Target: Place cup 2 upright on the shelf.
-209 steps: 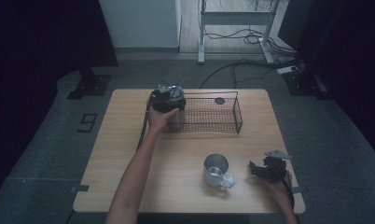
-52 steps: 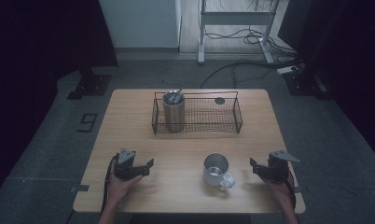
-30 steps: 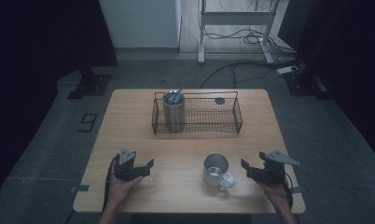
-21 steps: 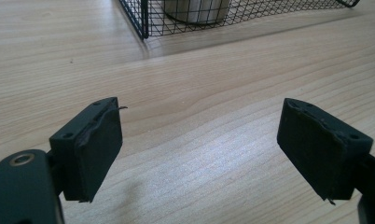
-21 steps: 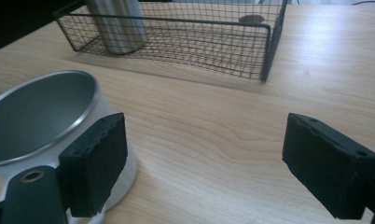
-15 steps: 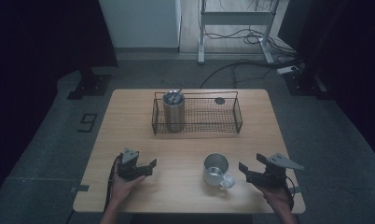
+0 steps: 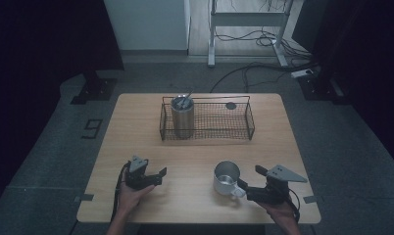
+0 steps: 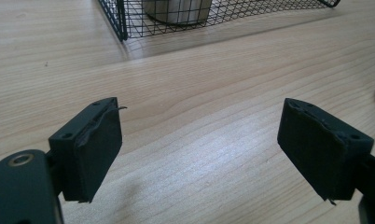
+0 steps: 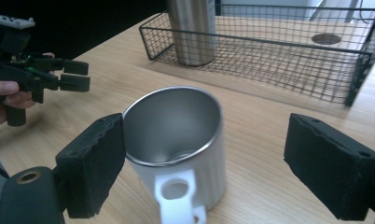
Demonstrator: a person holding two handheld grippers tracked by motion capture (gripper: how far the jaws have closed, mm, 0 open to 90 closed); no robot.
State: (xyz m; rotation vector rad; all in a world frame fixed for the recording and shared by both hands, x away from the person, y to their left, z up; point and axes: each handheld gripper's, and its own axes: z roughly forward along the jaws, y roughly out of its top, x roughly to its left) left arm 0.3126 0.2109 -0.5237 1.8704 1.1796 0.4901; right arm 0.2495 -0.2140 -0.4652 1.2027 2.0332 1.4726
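Brushed steel marks the short mug with a white handle (image 7: pixel 227 177), which is stood upright on the pale wooden worktop (image 7: pixel 195 161) near its front edge, right of centre. The right gripper (image 9: pixel 202 168) is held just in front of the mug, its black fingers (image 9: pixel 94 165) spread; they have just been opening, and the mug is seen between them, one finger just beside the rim, with no pad pressed on it. The left gripper (image 7: pixel 153 177) is rested low over the worktop at front left, well apart from the mug, and its fingers (image 8: pixel 90 149) are set apart with only bare wood between them. A black wire basket (image 7: pixel 244 115) is placed along the far side of the worktop, and a tall steel tumbler (image 7: pixel 182 116) is stood upright in its left end.
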